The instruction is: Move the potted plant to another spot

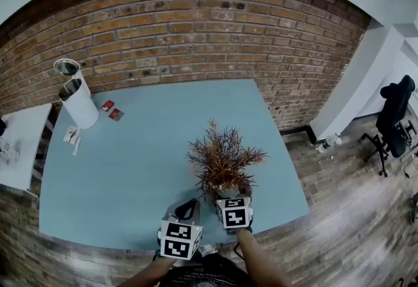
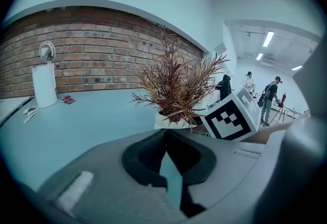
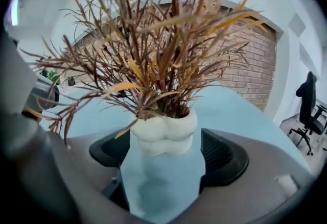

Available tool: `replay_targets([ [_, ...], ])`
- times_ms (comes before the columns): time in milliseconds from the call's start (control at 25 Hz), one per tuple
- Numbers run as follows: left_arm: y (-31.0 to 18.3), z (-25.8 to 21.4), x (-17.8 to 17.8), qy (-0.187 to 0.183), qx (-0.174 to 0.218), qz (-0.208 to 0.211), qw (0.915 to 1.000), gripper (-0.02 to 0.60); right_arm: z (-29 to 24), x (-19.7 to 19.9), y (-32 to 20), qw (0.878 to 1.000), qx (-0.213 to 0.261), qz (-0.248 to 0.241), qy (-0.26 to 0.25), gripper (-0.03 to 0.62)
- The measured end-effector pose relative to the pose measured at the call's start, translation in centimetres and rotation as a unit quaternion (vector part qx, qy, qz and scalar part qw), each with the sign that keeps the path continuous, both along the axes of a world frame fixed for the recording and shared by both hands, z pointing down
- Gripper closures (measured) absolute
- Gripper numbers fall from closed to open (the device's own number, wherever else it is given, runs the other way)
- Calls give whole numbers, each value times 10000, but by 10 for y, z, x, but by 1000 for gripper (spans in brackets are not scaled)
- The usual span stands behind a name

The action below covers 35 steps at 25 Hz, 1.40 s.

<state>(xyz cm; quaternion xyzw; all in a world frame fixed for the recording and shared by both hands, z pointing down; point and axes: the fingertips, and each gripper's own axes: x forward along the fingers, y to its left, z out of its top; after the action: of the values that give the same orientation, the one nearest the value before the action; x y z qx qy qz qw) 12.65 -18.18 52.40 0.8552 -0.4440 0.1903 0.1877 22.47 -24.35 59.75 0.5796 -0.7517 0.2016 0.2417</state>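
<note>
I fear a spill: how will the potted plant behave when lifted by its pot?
Probably top-heavy: the foliage spreads far wider than the small white pot, so a tilted lift may tip it. The pot looks smooth and bulging, so the open jaws of the right gripper might slip. The thin foliage likely just flexes.
</note>
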Motion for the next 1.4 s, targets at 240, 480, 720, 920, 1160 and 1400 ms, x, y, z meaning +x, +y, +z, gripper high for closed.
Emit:
replay_targets([
  [240,12,-4,-7,-11,58,99,9999,580,-11,2,20,9996,120,254,-77,205],
  [480,28,-5,-20,-22,72,152,9999,580,-21,-3,42,9984,305,456,-96,293],
  [720,44,-4,-36,11,89,134,9999,580,-45,-20,61,9968,547,535,-248,359],
  [920,54,-5,-49,50,82,58,9999,580,-56,-38,77,9959,621,527,-402,388],
  [1160,64,-8,-66,21,120,-43,9999,581,-69,-60,89,9946,746,446,-558,411],
  [1400,71,-10,-87,38,145,-179,9997,580,-82,-91,98,9937,846,232,-700,419],
])
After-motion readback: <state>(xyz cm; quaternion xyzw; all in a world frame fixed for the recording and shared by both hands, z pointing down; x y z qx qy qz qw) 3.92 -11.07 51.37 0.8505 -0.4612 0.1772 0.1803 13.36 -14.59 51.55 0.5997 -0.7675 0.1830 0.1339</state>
